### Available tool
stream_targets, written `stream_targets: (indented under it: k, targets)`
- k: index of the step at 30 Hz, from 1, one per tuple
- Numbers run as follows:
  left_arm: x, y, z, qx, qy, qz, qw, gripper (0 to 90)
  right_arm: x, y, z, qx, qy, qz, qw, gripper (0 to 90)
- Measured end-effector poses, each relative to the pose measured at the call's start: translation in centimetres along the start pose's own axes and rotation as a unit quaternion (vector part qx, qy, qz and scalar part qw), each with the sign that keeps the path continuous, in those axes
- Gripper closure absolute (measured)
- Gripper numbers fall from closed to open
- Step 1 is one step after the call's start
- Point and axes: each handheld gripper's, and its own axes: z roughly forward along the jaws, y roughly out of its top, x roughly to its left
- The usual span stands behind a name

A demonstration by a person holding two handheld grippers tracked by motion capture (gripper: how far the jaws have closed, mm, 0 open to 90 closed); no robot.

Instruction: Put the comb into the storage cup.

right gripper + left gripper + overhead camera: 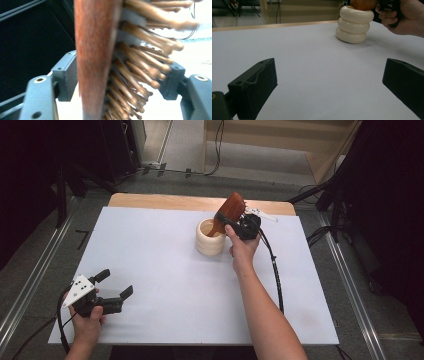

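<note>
Right tool (pixel 231 221) (gripping hairbrush (pixel 230 210)) above holder (pixel 210 237)

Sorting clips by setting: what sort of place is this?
Likely a recording lab or studio: a white-covered table, black stands and loose cables on a carpeted floor around it.

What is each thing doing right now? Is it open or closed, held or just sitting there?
Left tool: open, jaws wide apart, holding nothing, low over the table.
Right tool: shut on the hairbrush.
Hairbrush: held tilted, handle end down inside the holder, wooden bristles showing in the right gripper view.
Holder: upright on the table, cream, ringed, open at the top.
Table: covered with a white sheet.
</note>
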Motion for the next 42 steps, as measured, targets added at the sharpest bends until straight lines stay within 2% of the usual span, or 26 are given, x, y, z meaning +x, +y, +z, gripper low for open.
stream_targets:
  k: [3,7,9,11,20,42]
  targets:
    - [0.0,0.0,0.0,0.000,0.000,0.000,1.0000,0.0,0.1,0.0,-0.2,-0.002,-0.009,-0.006,0.9999,18.1]
    - [0.0,0.0,0.0,0.000,0.001,0.000,1.0000,0.0,0.2,0.1,-0.4,0.001,0.004,-0.012,0.9999,9.8]
    - [0.0,0.0,0.0,0.000,0.000,0.000,1.0000,0.0,0.2,0.2,-0.5,0.005,0.000,-0.021,0.9998,7.7]
    - [0.0,0.0,0.0,0.001,0.000,0.002,1.0000,0.0,0.3,0.2,-0.7,0.010,0.001,-0.028,0.9996,0.0]
    - [-0.1,0.0,0.0,0.001,-0.001,0.003,1.0000,0.0,0.4,0.0,-1.9,0.027,-0.003,-0.064,0.9976,0.0]
    - [-0.1,0.0,0.0,0.001,-0.002,0.005,1.0000,0.0,0.4,-0.6,-6.3,0.019,0.001,-0.116,0.9931,0.0]
